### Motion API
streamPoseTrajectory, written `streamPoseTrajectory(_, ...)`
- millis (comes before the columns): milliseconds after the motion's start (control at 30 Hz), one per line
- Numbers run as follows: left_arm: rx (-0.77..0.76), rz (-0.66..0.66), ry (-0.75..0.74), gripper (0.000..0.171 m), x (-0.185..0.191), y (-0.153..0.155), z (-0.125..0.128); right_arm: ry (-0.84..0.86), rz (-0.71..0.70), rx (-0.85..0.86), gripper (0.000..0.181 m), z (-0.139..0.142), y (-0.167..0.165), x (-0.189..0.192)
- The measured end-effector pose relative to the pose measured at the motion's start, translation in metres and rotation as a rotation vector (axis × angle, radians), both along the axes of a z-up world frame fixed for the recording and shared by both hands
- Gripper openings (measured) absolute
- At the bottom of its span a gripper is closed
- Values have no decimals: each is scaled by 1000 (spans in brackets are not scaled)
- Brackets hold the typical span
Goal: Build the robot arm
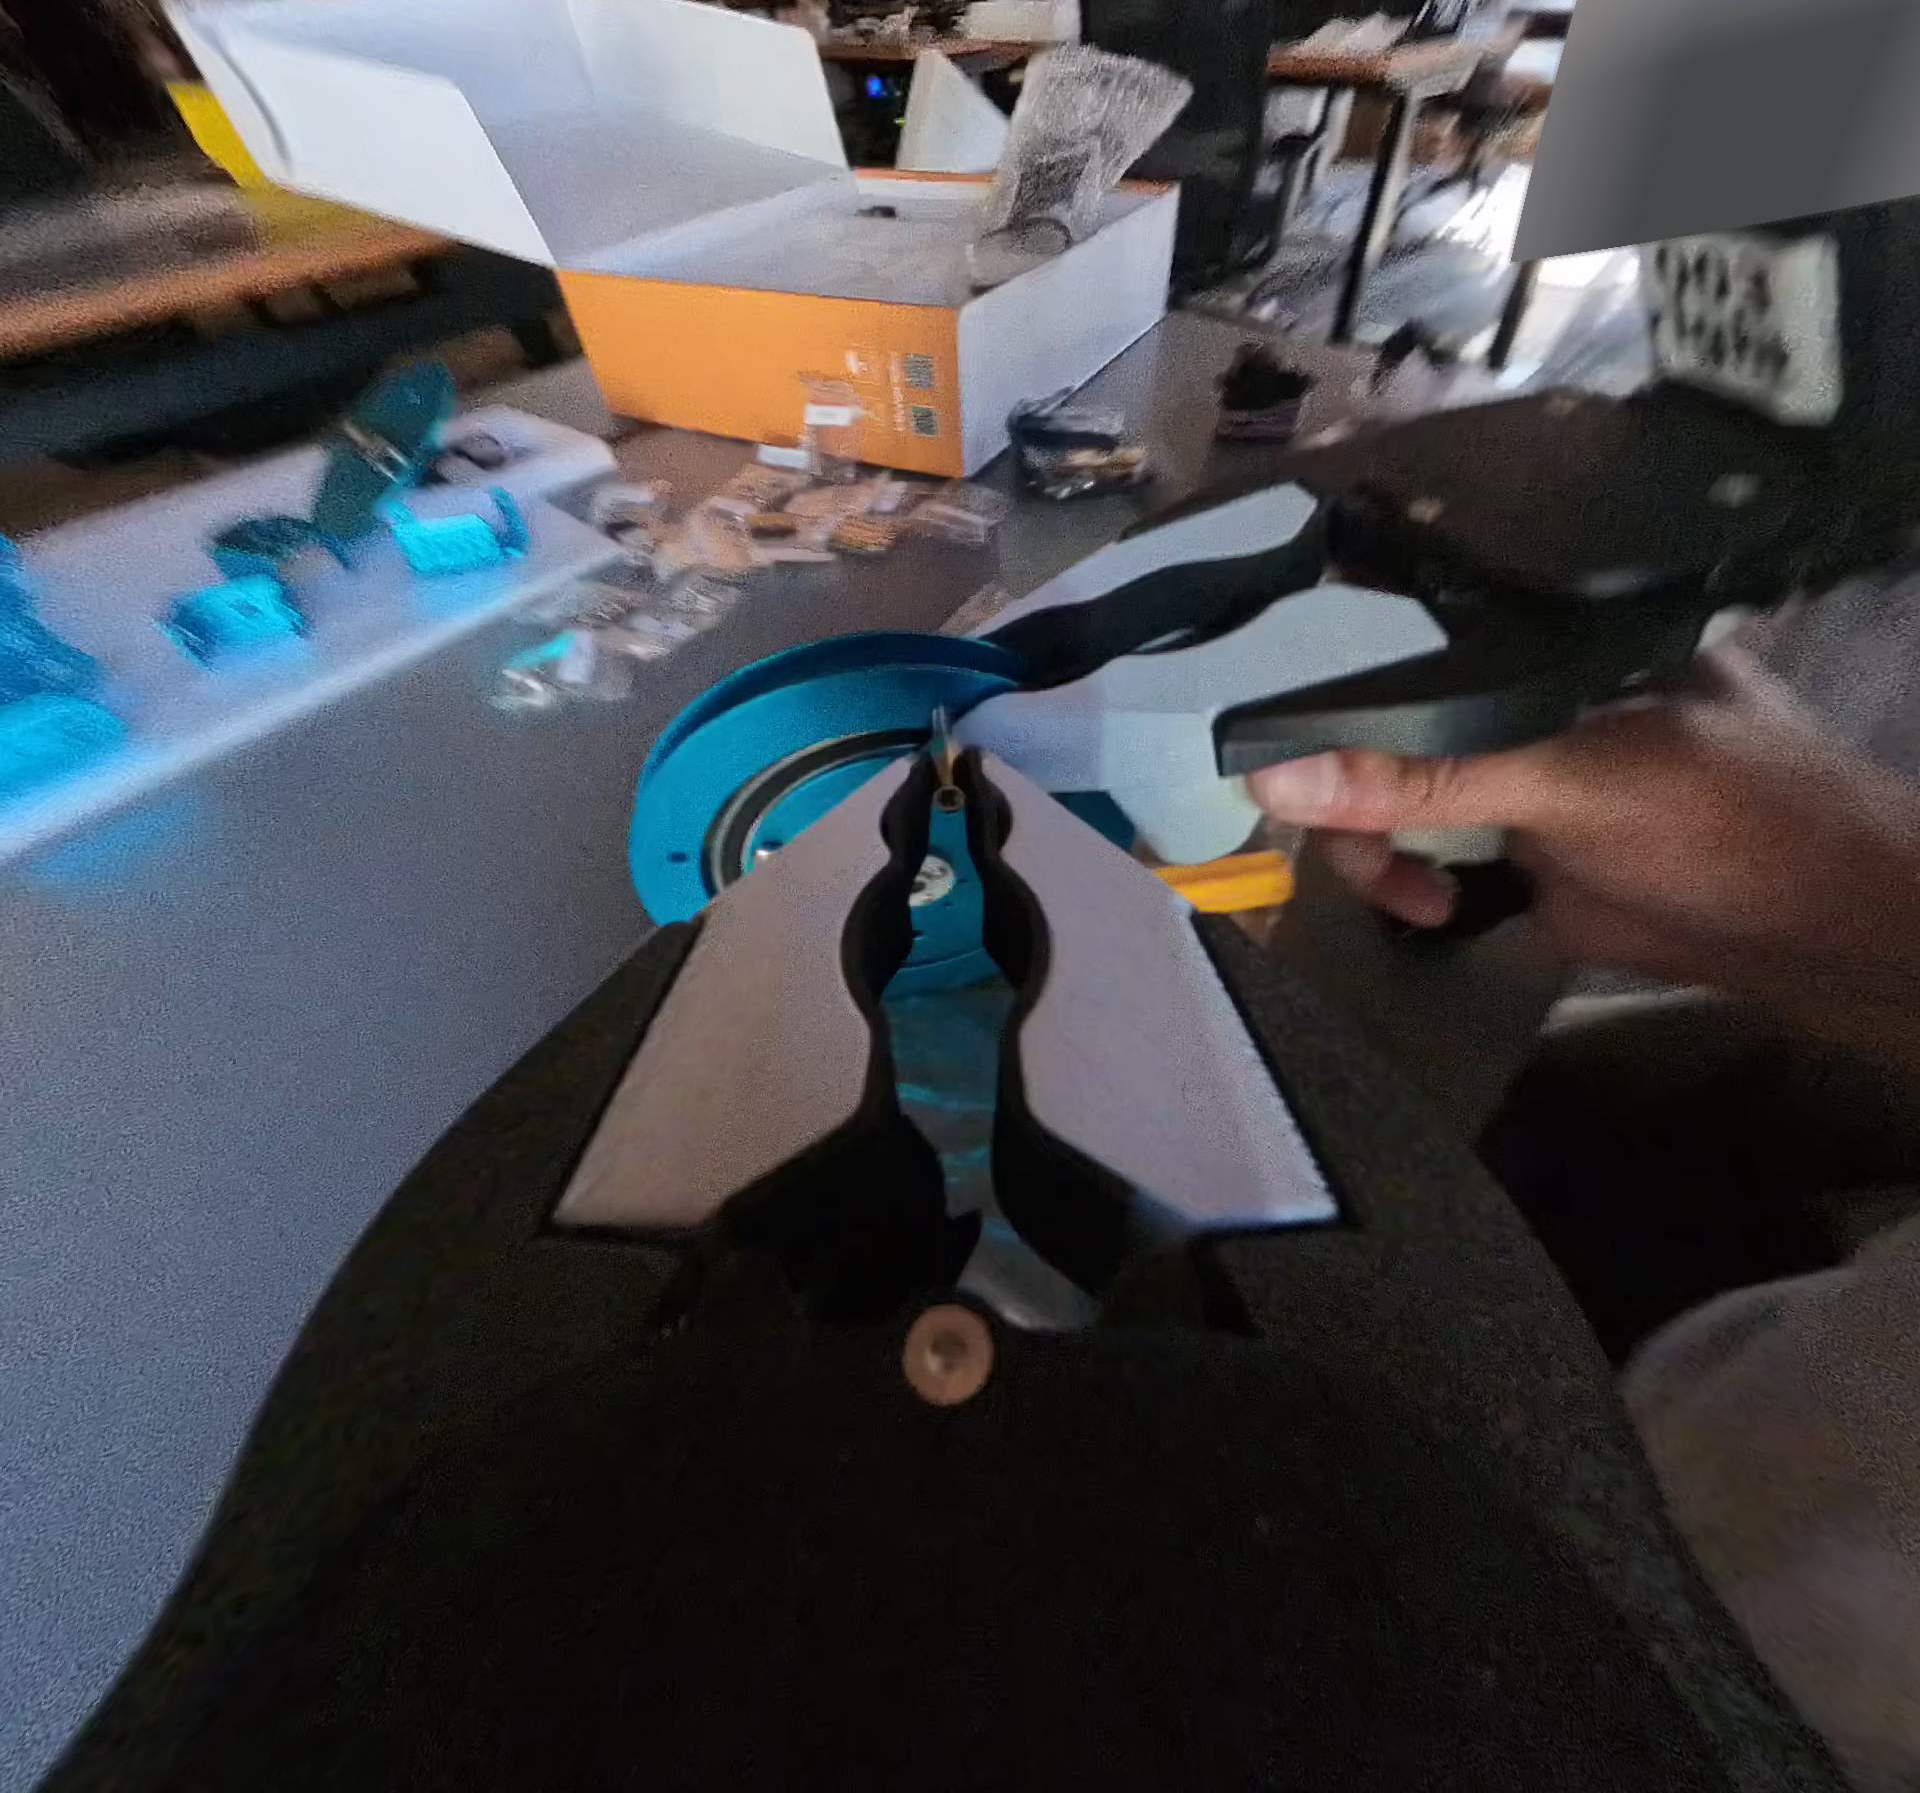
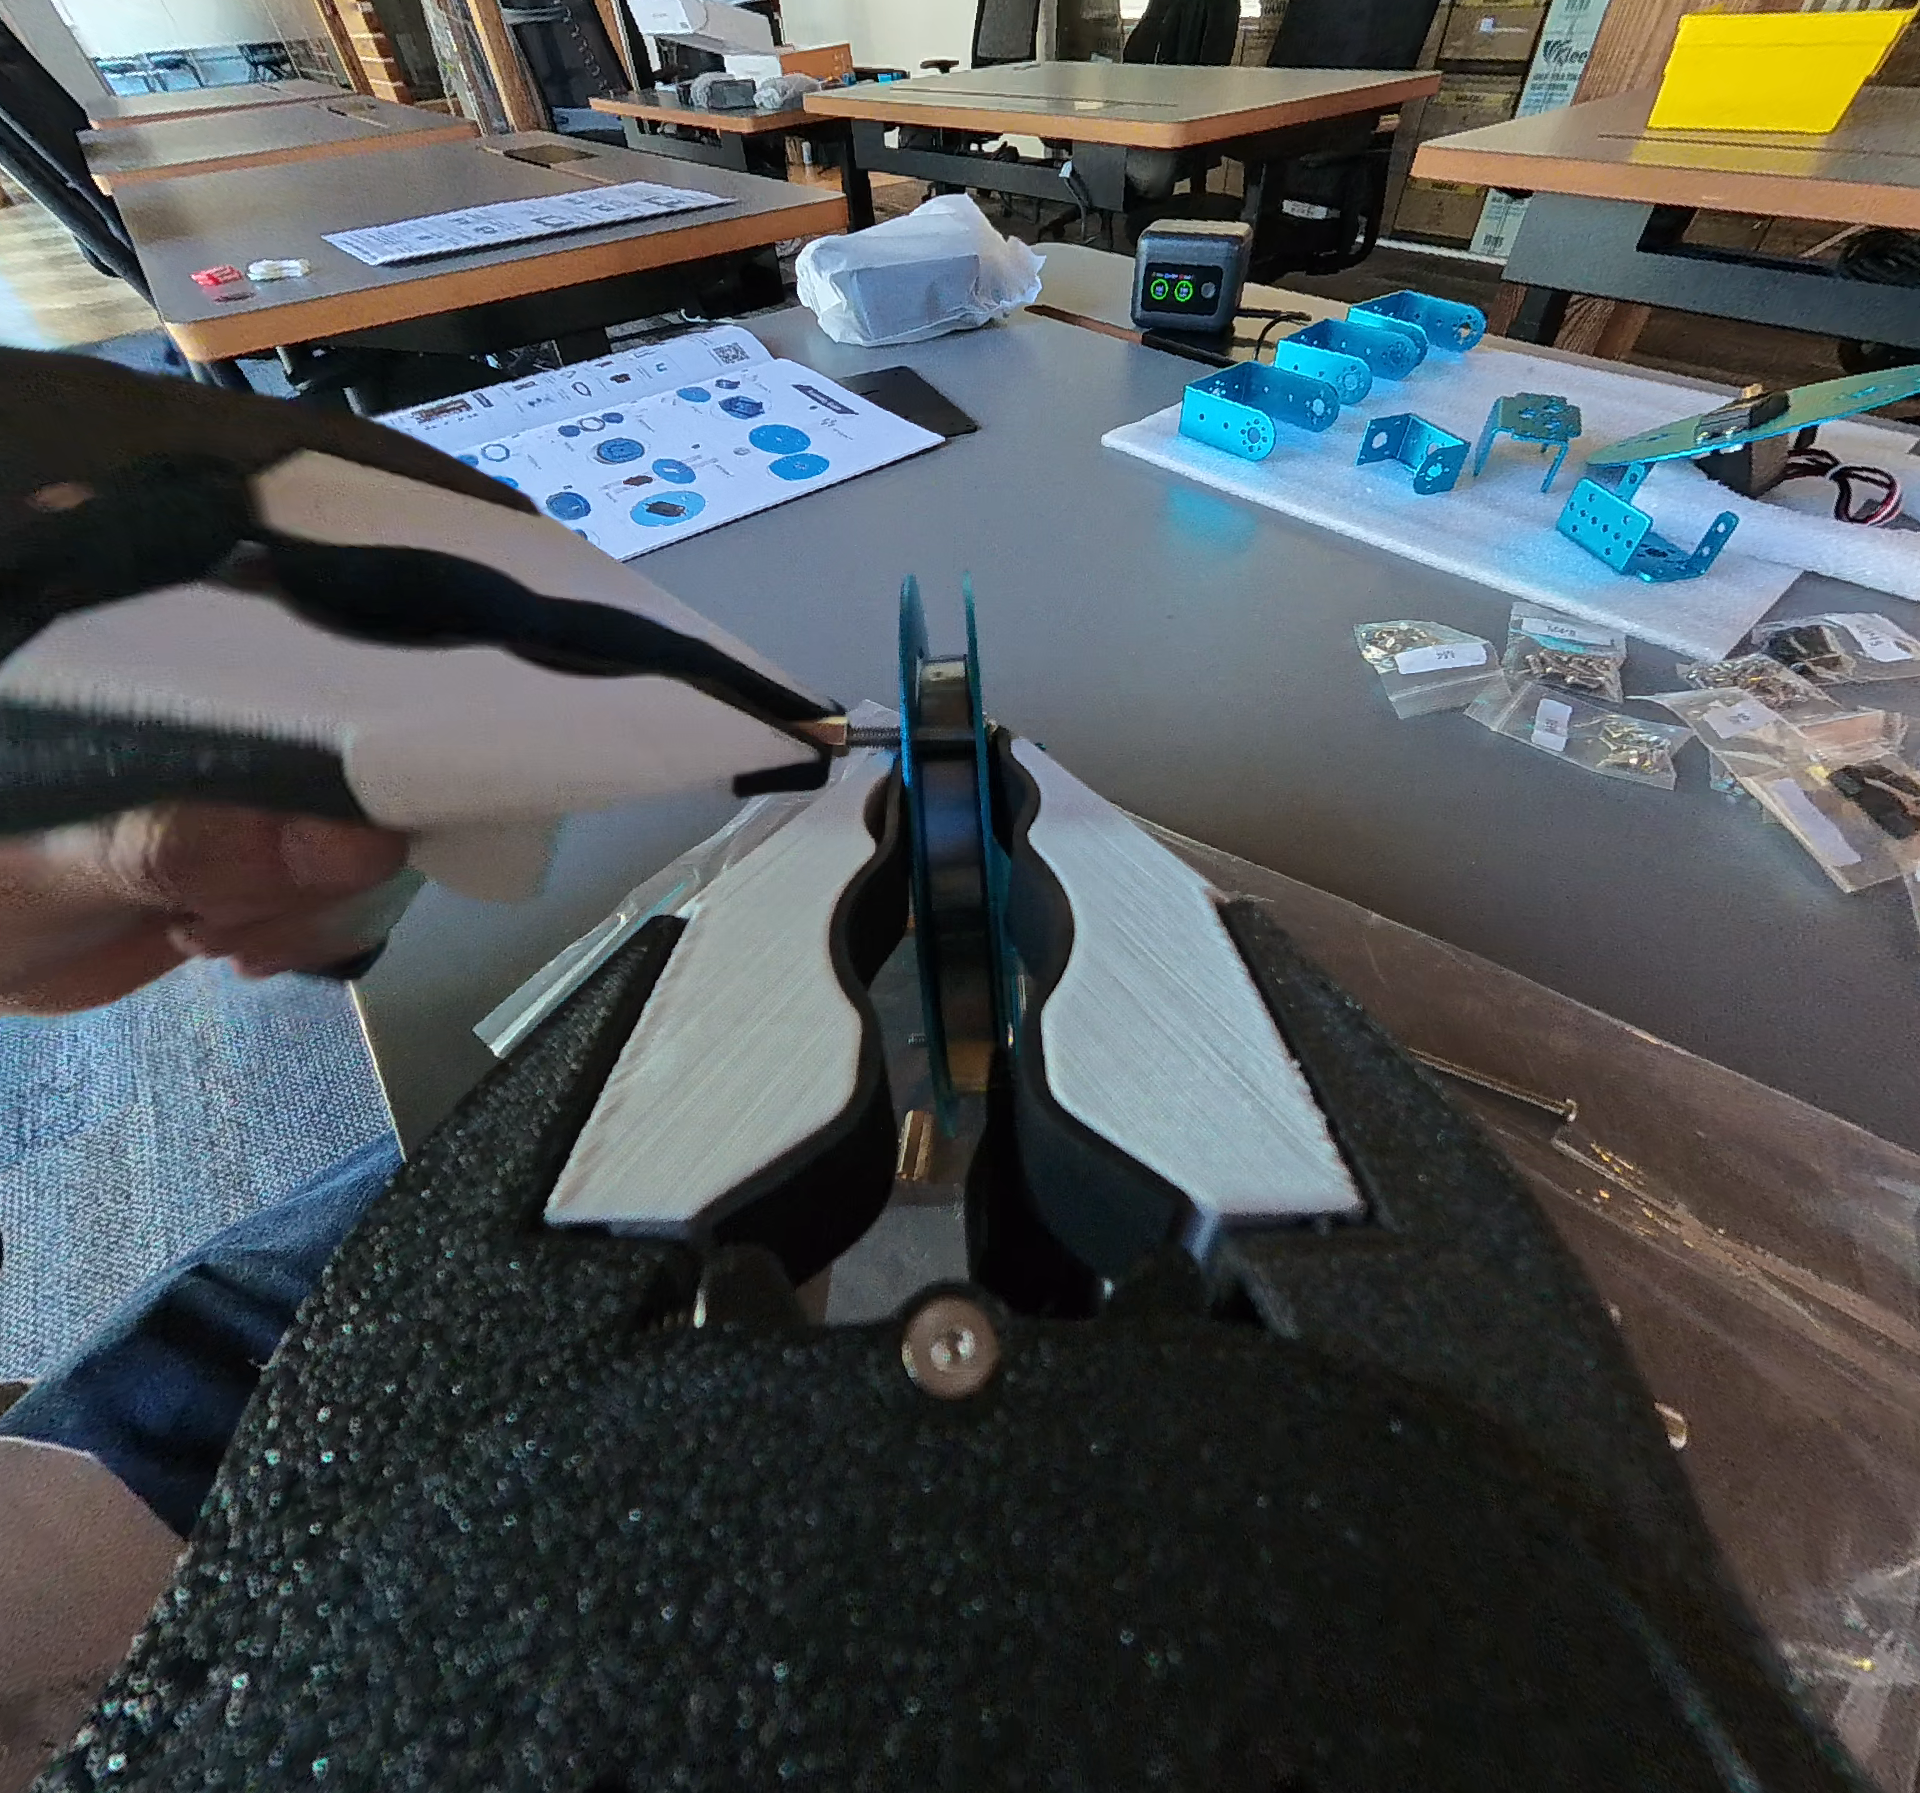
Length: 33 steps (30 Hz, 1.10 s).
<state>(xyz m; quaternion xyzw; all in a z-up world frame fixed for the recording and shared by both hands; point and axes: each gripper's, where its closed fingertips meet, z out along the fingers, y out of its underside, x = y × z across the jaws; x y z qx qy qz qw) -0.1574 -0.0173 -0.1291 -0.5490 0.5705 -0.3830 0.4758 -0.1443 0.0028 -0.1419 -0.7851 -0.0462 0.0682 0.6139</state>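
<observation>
left: bare grey table [image 2: 1195, 621] | right: blue brackets [image 2: 1340, 372], hardware bags [image 2: 1579, 725]

The left gripper [image 1: 948, 775] has its jaws pressed nearly together at the tips, pinching a small brass standoff [image 1: 947, 787] between them. The right gripper [image 2: 940, 808] has its jaws clamped on the edges of a blue disc assembly [image 2: 940, 704] that stands upright between them. A hand [image 1: 1538, 829] grips the right gripper's handle from below; another hand [image 2: 177, 891] curls under the left gripper's handle.
</observation>
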Motion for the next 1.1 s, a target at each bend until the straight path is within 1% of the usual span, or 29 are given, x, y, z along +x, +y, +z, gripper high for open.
streamPoseTrajectory(33, 251, 29, 37, 4, 0, 1, -1, 3, 1, -1, 18, 0, 0, 0)
streamPoseTrajectory(67, 532, 52, 79, 4, 0, 2, -1, 4, 2, -1, 13, 0, 0, 0)
streamPoseTrajectory(133, 1078, 81, 144, 4, 0, 3, -1, 5, 3, 0, 14, 0, 0, 1)
streamPoseTrajectory(167, 1260, 85, 156, 4, 1, 3, -1, 5, 3, 1, 14, 0, 0, 1)
streamPoseTrajectory(200, 1314, 87, 150, 4, 1, 4, -1, 5, 1, 1, 14, 0, 0, 2)
streamPoseTrajectory(233, 1240, 85, 135, 5, 1, 5, -1, 6, 1, 0, 14, 0, 0, 2)
streamPoseTrajectory(267, 1078, 80, 115, 5, 1, 5, -1, 7, 2, 0, 14, 0, 1, 2)
streamPoseTrajectory(333, 676, 63, 69, 7, 0, 3, 1, 4, 5, -1, 13, 0, 1, 1)
streamPoseTrajectory(400, 300, 50, 30, 17, -2, 5, 3, 0, 5, 0, 13, 0, 0, 1)
streamPoseTrajectory(467, -15, -18, 16, 14, -1, 0, -1, -2, 4, -1, 14, 0, 0, 0)
streamPoseTrajectory(500, -124, -49, -4, 10, -2, -2, 1, -4, 5, -1, 13, 0, 0, 0)
streamPoseTrajectory(533, -195, -76, -17, 6, -2, -3, 2, -6, 5, -1, 13, 0, 0, -1)
streamPoseTrajectory(567, -225, -90, -22, 6, -3, -3, 2, -6, 6, 0, 14, 0, 0, -1)
streamPoseTrajectory(600, -197, -86, -27, 5, -3, -2, 2, -6, 7, 0, 14, 0, 0, -2)
streamPoseTrajectory(633, -78, -65, -20, 5, -4, -1, 1, -8, 5, 0, 14, 0, 0, -2)
streamPoseTrajectory(667, 128, -33, 4, 4, -4, -1, 0, -10, 4, -1, 14, 0, 0, -2)
streamPoseTrajectory(700, 393, 0, 40, 4, -3, 0, -1, -6, 5, -1, 13, 0, 0, -2)
streamPoseTrajectory(767, 971, 51, 114, 4, -3, 2, -1, -3, 4, -1, 14, 0, 0, -1)
streamPoseTrajectory(800, 1200, 68, 138, 4, -3, 3, -1, -3, 3, -1, 14, 0, 0, -1)
streamPoseTrajectory(833, 1361, 78, 147, 4, -2, 3, 0, -4, 0, 0, 14, 0, 0, 0)
streamPoseTrajectory(867, 1444, 79, 142, 5, -1, 3, 0, -3, 0, -1, 14, 0, -1, 1)
streamPoseTrajectory(900, 1453, 77, 128, 5, -1, 3, 0, -1, 2, -1, 14, 0, -1, 1)
streamPoseTrajectory(933, 1402, 74, 113, 5, -1, 4, 0, -1, 3, -2, 14, 0, -1, 1)
streamPoseTrajectory(967, 1303, 74, 101, 6, -2, 3, 0, -4, 4, -2, 14, 0, -1, 1)
streamPoseTrajectory(1000, 1162, 76, 85, 6, -3, 4, 0, -6, 6, -2, 14, -1, 0, 0)
streamPoseTrajectory(1033, 985, 80, 69, 9, -5, 4, 0, -6, 6, -2, 14, 0, 0, 0)
streamPoseTrajectory(1100, 574, 75, 33, 17, -8, 3, 1, -1, 5, -3, 14, 0, 0, 0)
